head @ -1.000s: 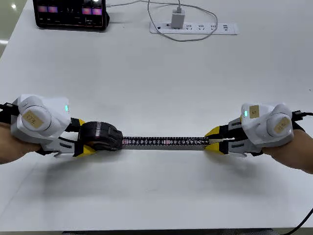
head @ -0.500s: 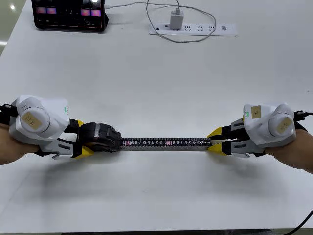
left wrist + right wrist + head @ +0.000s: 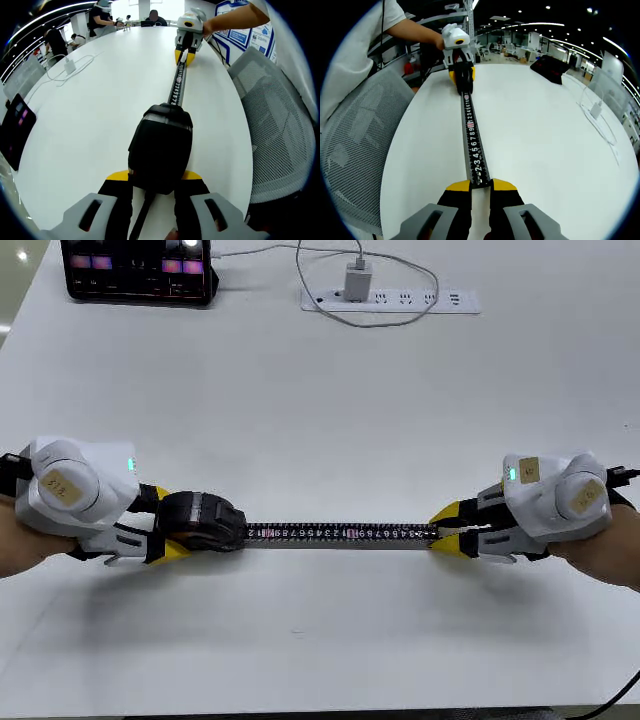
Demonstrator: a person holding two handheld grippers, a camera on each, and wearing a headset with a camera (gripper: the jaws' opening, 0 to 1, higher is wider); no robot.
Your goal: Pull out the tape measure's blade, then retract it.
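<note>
The black tape measure case (image 3: 202,521) sits on the white table (image 3: 320,400), with my left gripper (image 3: 168,522) shut on its sides (image 3: 161,145). Its dark numbered blade (image 3: 345,533) runs out flat to the right across the table. My right gripper (image 3: 447,528) is shut on the blade's end hook, as seen close up in the right gripper view (image 3: 480,186). The blade (image 3: 472,142) stretches straight from the right jaws to the case (image 3: 463,75). In the left gripper view the blade (image 3: 178,86) leads to the right gripper (image 3: 185,52).
A black device with a lit screen (image 3: 136,267) stands at the table's far left. A white power strip (image 3: 392,298) with a charger and looping cable (image 3: 360,280) lies at the far middle. A mesh chair (image 3: 272,130) stands beside the table's near edge.
The right gripper has moved a little further right with the blade's end, so more blade is out. The left gripper and case hold still.
</note>
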